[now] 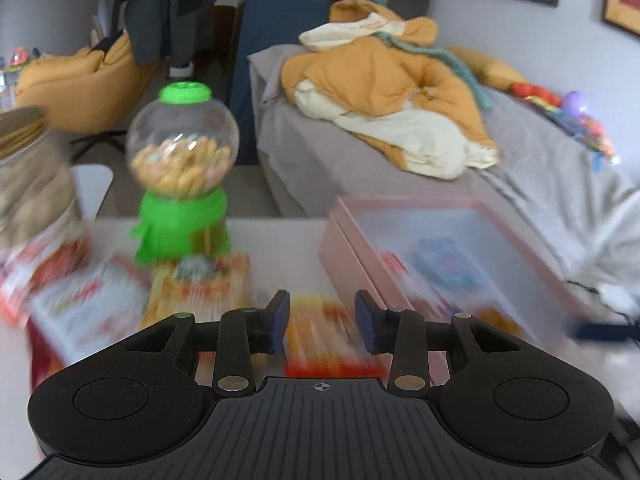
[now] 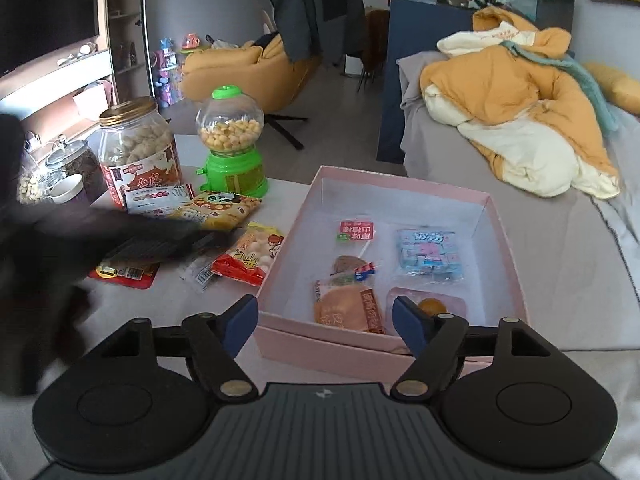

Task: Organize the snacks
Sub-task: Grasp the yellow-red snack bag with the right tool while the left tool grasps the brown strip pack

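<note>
A pink box (image 2: 500,232) sits on the white table and holds several snack packets, among them a blue one (image 2: 428,254) and a round cake packet (image 2: 346,308). Loose packets lie left of it: a red-and-yellow one (image 2: 250,254) and a yellow panda one (image 2: 224,208). My right gripper (image 2: 325,322) is open and empty over the box's near wall. My left gripper (image 1: 322,322) is open, low above a blurred red-and-yellow packet (image 1: 324,340). The left gripper also shows as a dark blur in the right wrist view (image 2: 160,240). The pink box shows in the left wrist view (image 1: 348,248).
A green candy dispenser (image 2: 232,148) and a large snack jar (image 2: 138,152) stand at the table's far side. Smaller glass jars (image 2: 72,164) stand far left. A grey bed with an orange quilt (image 2: 512,112) lies right of the table. The left wrist view is motion-blurred.
</note>
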Demonstrator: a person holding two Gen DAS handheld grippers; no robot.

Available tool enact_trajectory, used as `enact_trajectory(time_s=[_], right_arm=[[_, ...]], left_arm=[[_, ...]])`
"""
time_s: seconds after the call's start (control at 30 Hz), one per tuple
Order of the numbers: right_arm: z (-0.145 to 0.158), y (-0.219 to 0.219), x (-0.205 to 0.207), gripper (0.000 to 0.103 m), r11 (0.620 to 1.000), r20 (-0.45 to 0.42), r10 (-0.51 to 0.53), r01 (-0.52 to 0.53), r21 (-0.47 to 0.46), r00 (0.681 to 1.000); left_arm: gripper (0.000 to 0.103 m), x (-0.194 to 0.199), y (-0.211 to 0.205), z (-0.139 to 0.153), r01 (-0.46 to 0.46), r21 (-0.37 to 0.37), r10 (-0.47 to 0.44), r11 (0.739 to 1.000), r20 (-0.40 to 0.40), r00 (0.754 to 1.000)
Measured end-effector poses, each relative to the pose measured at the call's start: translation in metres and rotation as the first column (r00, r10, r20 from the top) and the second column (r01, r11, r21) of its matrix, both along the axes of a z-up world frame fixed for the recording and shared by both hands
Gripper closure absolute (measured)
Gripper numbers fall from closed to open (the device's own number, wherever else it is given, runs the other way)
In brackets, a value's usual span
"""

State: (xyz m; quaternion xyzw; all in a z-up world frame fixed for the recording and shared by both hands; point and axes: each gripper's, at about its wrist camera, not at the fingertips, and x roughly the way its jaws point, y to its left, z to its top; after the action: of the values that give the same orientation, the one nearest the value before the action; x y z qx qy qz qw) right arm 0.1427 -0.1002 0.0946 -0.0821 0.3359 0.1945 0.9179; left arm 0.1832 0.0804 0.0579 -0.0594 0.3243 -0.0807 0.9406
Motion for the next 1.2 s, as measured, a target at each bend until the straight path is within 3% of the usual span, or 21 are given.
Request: enact_trajectory(time_s=[0.13,0.27,0.43,0.57,0.77,0.97,1.07,1.17,1.2], right_arm=[[-0.001,-0.007,-0.013,0.025,1.000,0.006,0.019,-0.019,-0.005,1.000],[-0.009,-0.012,-0.022,0.025,0.998,-0.012,0.057,-0.057,-0.011,0.998],[-0.012,0.001,-0.022,0.025,0.995,-0.017,0.099,-0.099,0.008,0.995],[-0.009,0.020,-0.017,0.025,0.989,-0.039,0.135,-0.132,0.064,0.990],[-0.015,0.055,-0.014,0.025,0.977,-0.098,0.198,-0.188,0.100,0.975],[-0.041,0.090,-0.023,0.022,0.959,-0.186,0.283,-0.275,0.067,0.941],[-0.060,0.105,-0.031,0.022,0.955,-0.179,0.289,-0.296,-0.014,0.940],[-0.065,0.101,-0.029,0.020,0.966,-0.172,0.254,-0.257,0.003,0.952],[-0.065,0.097,-0.027,0.033,0.970,-0.185,0.243,-0.244,0.018,0.952]], left_arm=[[0.067,0.041,-0.009,-0.024,0.034,0.091,-0.025,0.995,-0.093,0.995],[0.072,0.017,-0.006,-0.034,0.123,0.136,-0.109,0.983,-0.102,0.989],[0.072,-0.045,0.012,-0.035,0.141,0.066,-0.135,0.988,-0.097,0.986],[0.072,-0.093,0.033,-0.035,0.094,0.048,-0.090,0.994,-0.078,0.993],[0.072,-0.142,0.075,-0.033,-0.075,0.015,0.075,0.997,-0.048,0.996],[0.071,-0.173,0.111,-0.023,-0.223,-0.067,0.221,0.972,-0.036,0.975],[0.071,-0.176,0.111,-0.023,-0.207,-0.150,0.196,0.967,-0.086,0.977],[0.071,-0.181,0.101,-0.027,-0.162,-0.194,0.143,0.967,-0.109,0.984],[0.071,-0.180,0.095,-0.028,-0.150,-0.192,0.130,0.970,-0.111,0.985]])
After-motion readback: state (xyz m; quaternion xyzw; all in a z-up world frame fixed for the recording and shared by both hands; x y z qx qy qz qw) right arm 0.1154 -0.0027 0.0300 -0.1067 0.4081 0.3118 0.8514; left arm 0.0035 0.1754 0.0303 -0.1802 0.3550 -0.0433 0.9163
